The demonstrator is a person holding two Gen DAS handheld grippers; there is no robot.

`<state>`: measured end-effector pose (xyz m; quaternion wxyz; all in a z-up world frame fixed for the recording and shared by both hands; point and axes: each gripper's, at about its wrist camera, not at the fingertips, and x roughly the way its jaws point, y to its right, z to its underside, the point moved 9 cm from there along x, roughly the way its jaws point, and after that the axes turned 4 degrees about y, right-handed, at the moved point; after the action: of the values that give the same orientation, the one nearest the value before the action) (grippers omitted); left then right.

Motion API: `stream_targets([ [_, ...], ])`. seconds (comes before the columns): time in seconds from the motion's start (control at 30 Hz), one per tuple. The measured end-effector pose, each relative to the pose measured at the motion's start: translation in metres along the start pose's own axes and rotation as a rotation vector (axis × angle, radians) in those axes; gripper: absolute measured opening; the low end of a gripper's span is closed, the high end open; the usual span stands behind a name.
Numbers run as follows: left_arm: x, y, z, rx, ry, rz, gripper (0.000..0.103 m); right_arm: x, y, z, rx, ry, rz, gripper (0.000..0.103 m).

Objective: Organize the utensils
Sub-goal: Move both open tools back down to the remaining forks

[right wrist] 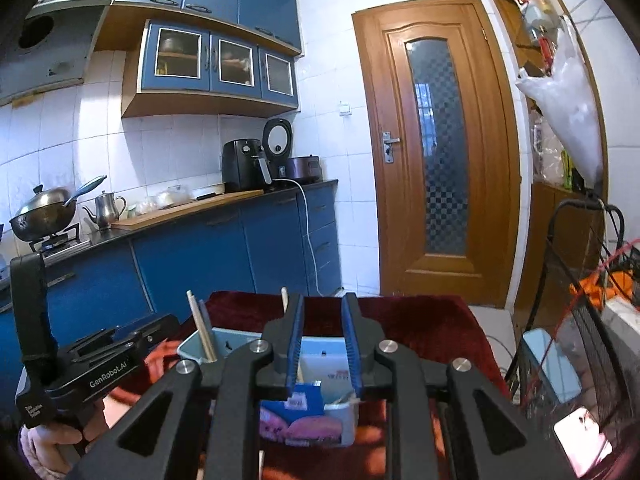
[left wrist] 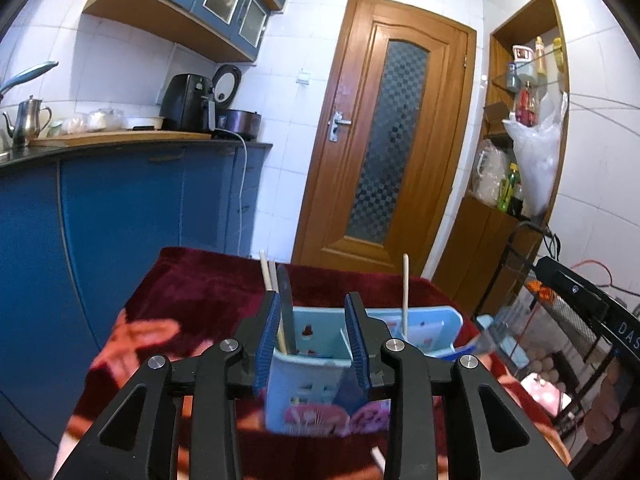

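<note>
So both tools are let go right now. The left tool point(left wrist: 314, 336) has its blue pads spread with nothing pinched between them, and the right tool point(right wrist: 322, 344) is slightly parted too, gripping nothing. The light blue utensil holder point(left wrist: 320, 364) sits on the desk point(left wrist: 192, 292) with the red cloth, nearer the front edge. Wooden chopsticks point(left wrist: 405, 296) stand upright in its compartments, plus a dark-handled utensil point(left wrist: 286, 300) at the left end.
</note>
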<state>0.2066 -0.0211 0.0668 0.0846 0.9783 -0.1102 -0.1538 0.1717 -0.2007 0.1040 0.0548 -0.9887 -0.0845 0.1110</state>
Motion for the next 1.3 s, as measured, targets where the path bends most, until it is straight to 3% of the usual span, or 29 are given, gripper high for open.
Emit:
stream_targets([
  [0.43,-0.05,0.011,0.023,0.053,-0.079,0.003,0.034,-0.037,-0.009,0.042,0.057,-0.094,-0.016,0.023],
  [0.7,-0.074,0.023,0.055,0.058,-0.178,0.033,0.034,-0.056,-0.016,0.07,0.072,-0.164,-0.02,0.024],
  [1.03,-0.089,0.036,0.098,0.071,-0.292,0.061,0.034,-0.077,-0.018,0.101,0.089,-0.214,-0.026,0.026],
  [1.3,-0.088,0.034,0.126,0.074,-0.364,0.029,0.034,-0.088,-0.013,0.121,0.11,-0.248,-0.017,0.028],
])
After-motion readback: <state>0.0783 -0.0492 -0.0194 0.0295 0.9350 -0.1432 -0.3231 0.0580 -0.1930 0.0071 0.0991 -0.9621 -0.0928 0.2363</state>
